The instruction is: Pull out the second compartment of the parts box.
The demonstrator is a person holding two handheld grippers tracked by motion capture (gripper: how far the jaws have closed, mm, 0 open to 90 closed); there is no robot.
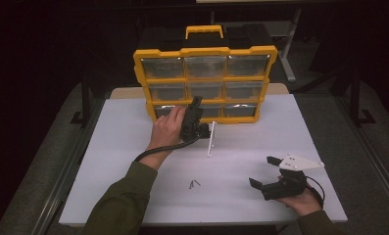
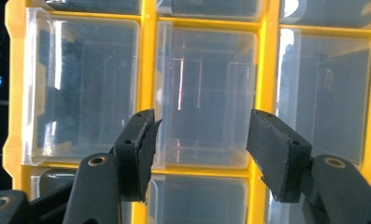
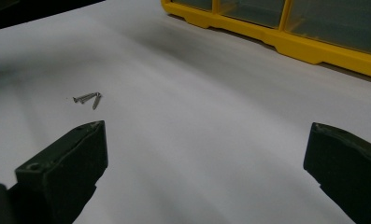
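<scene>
A yellow organizer with clear drawers stands upright at the back of the white table. My left gripper is held up against its lower drawers. In the left gripper view the gripper stands open, its jaws either side of a clear middle drawer; I cannot see the pads pressing on it. My right gripper rests near the table's front right, open, with nothing between its jaws. A few small screws lie on the table to its left.
A thin white strip lies on the table just right of my left hand. The organizer's yellow base runs along the far side in the right gripper view. The surroundings are dark, with carpet beside the table.
</scene>
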